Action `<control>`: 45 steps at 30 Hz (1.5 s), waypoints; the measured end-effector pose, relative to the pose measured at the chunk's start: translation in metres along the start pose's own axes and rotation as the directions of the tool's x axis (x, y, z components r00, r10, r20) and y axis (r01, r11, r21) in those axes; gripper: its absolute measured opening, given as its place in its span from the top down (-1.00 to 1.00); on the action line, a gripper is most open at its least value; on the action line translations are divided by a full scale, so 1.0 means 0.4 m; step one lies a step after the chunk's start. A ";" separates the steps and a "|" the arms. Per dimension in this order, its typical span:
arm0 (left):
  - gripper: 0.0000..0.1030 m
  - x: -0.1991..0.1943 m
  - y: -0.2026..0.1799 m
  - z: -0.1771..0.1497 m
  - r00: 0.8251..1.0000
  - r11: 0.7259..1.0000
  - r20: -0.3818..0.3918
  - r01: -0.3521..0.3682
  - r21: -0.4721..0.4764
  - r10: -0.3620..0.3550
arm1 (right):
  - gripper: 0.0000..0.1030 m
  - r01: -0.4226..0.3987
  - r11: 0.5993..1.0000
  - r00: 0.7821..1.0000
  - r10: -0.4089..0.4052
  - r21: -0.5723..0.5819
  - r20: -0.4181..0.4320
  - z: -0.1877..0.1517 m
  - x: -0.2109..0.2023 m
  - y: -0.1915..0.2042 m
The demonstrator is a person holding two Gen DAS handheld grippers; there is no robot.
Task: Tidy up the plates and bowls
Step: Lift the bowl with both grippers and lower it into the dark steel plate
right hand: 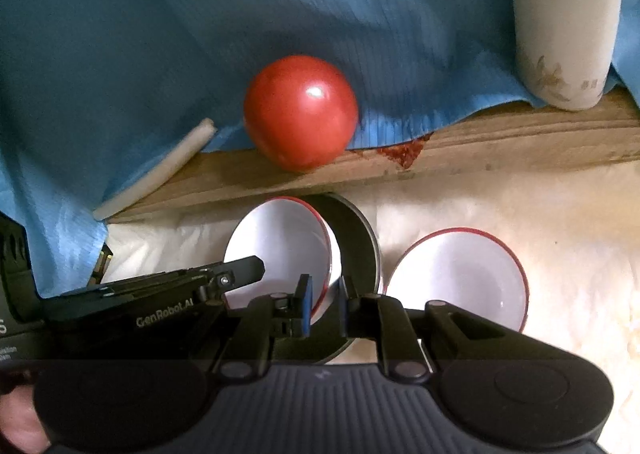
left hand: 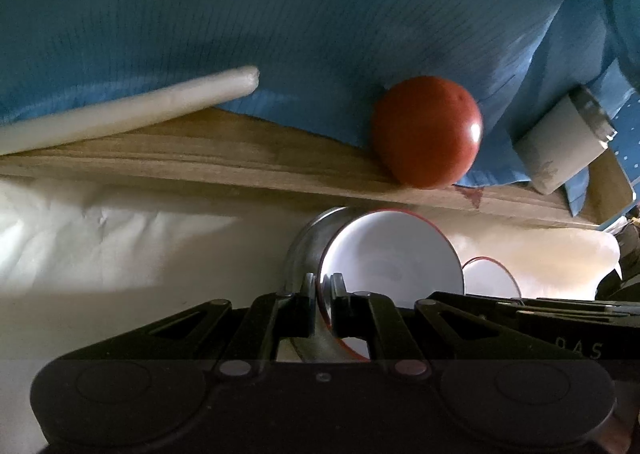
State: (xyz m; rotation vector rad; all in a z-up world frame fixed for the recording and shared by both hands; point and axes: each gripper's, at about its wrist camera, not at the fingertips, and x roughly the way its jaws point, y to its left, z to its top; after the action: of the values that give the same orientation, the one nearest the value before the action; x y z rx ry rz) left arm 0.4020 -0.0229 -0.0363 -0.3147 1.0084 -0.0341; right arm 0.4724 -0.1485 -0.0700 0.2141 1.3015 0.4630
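A white bowl with a red rim (left hand: 392,254) (right hand: 280,246) sits tilted inside a steel bowl (left hand: 306,242) (right hand: 360,250) on a pale cloth. My left gripper (left hand: 323,294) (right hand: 256,266) is shut on the white bowl's left rim. The steel wall lies against that rim, and I cannot tell whether it is pinched too. My right gripper (right hand: 325,304) is shut on the white bowl's right rim, with its right finger inside the steel bowl. A second white bowl with a red rim (right hand: 460,274) (left hand: 490,280) rests just to the right, apart from both grippers.
A red tomato (left hand: 428,130) (right hand: 300,110) lies on the edge of a wooden board (left hand: 200,158) (right hand: 500,142) under a blue cloth (left hand: 280,14) (right hand: 160,34). Also there are a white stick (left hand: 132,110) (right hand: 160,170) and a white flask (left hand: 560,142) (right hand: 564,30). A hand (right hand: 18,422) shows bottom left.
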 end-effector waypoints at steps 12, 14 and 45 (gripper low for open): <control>0.89 0.014 -0.012 -0.006 0.999 0.999 -0.023 -0.035 0.030 0.035 | 0.71 -0.002 1.000 0.999 0.003 0.017 -0.039 -0.005 0.034 -0.017; 0.89 0.011 -0.020 -0.009 0.998 0.998 -0.027 -0.047 0.036 0.048 | 0.71 -0.004 1.000 0.999 0.005 0.017 -0.047 -0.006 0.036 -0.017; 0.76 -0.004 -0.015 -0.021 0.999 0.999 -0.020 -0.050 0.007 0.050 | 0.56 -0.016 0.999 1.000 0.017 0.032 -0.009 -0.026 0.024 -0.014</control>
State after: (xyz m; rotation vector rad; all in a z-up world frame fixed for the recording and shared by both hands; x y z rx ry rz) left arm 0.3947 -0.0303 -0.0376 -0.2833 1.0358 0.0045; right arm 0.4656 -0.1504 -0.0835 0.2500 1.3177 0.4576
